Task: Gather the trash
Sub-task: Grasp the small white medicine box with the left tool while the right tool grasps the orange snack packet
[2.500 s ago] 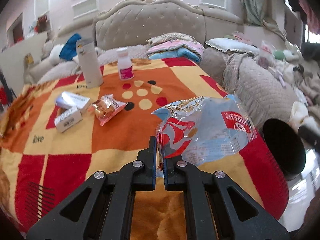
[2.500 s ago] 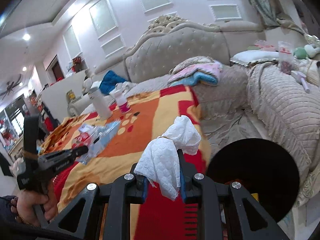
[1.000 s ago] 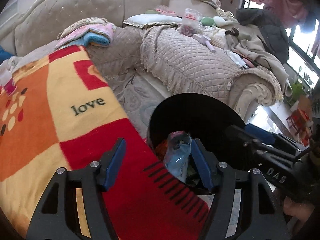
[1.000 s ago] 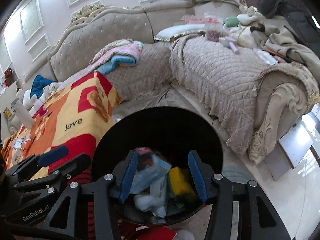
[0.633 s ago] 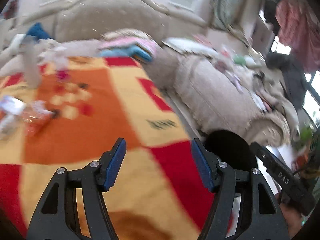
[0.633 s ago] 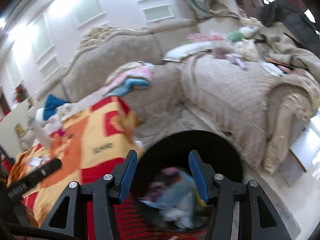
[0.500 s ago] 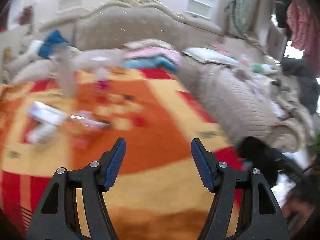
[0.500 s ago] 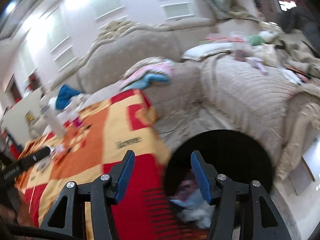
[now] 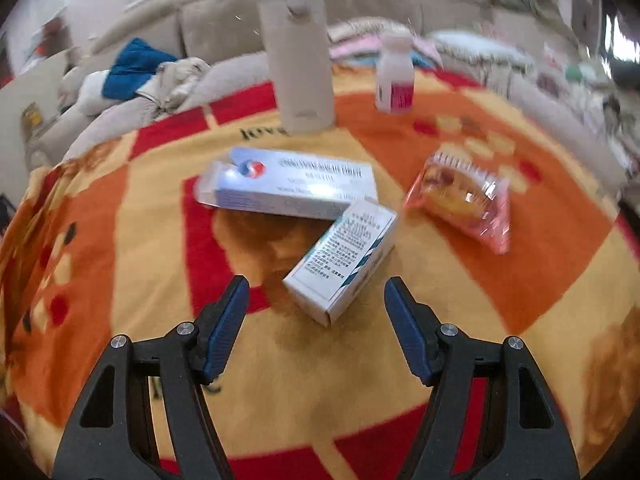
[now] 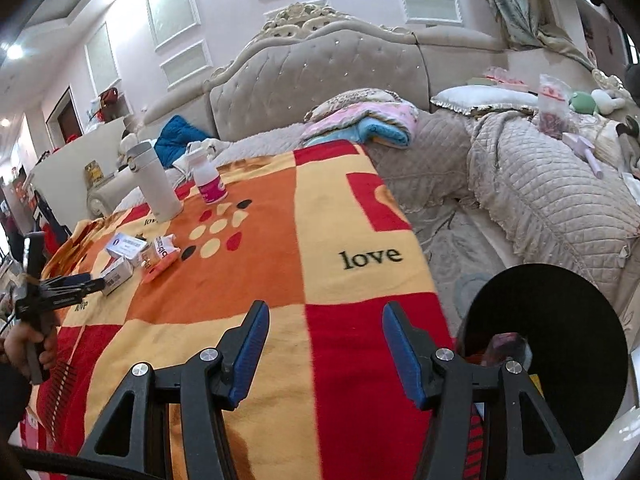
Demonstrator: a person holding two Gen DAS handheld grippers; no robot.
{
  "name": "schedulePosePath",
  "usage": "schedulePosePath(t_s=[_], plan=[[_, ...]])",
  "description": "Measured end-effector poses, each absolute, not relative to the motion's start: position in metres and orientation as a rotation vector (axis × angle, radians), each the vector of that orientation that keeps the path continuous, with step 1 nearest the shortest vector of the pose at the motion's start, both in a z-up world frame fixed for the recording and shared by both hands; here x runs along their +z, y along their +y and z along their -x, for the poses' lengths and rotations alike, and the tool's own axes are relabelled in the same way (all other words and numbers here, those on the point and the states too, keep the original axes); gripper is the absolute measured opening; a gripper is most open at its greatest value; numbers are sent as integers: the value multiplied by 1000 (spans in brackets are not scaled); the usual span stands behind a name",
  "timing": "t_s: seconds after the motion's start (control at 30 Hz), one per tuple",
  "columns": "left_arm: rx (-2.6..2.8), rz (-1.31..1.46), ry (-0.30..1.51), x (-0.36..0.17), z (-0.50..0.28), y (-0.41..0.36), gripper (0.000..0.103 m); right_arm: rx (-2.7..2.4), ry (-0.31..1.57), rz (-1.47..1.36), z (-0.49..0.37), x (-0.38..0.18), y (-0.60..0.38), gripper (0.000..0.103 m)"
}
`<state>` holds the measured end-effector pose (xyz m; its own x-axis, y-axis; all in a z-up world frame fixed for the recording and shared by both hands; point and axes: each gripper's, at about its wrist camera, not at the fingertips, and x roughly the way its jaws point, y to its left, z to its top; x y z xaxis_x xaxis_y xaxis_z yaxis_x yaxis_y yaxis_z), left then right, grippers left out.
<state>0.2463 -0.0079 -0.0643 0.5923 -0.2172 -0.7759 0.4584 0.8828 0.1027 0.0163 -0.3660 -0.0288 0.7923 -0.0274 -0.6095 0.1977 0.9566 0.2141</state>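
Both grippers have left the black trash bin (image 10: pixel 560 360), where each stood over the rim a second ago, and now face the blanket (image 10: pixel 320 240). Left gripper (image 9: pixel 316 320): jaws spread wide, nothing between the pads; it hovers at lower centre of the left wrist view, just short of the small white carton (image 9: pixel 344 256). Right gripper (image 10: pixel 322 344): jaws apart and empty, over the red-and-yellow squares, with the bin at lower right of its view.

Remaining items lie at centre of the left wrist view: the small white carton, a longer blue-and-white carton (image 9: pixel 288 184) touching its far end, and a pink snack wrapper (image 9: pixel 464 200) to the right. A white flask (image 9: pixel 298 56) and a white bottle with a pink label (image 9: pixel 394 80) stand upright behind them.

Hazards: the small carton lies diagonally to the jaws, so closing without turning the wrist may catch a corner and spin it away. The soft blanket may bunch between the pads.

Legible writing: "love" woven in the blanket. Carton print is too blurred to read.
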Motion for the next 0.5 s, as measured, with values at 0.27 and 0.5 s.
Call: schedulePosePath(t_s=[0.27, 0.5], plan=[[-411, -239, 853, -70, -252, -17, 35, -105, 654, -247, -29, -32, -344, 57], [-268, -120, 808, -57, -170, 21, 33, 5, 610, -215, -50, -31, -291, 57]])
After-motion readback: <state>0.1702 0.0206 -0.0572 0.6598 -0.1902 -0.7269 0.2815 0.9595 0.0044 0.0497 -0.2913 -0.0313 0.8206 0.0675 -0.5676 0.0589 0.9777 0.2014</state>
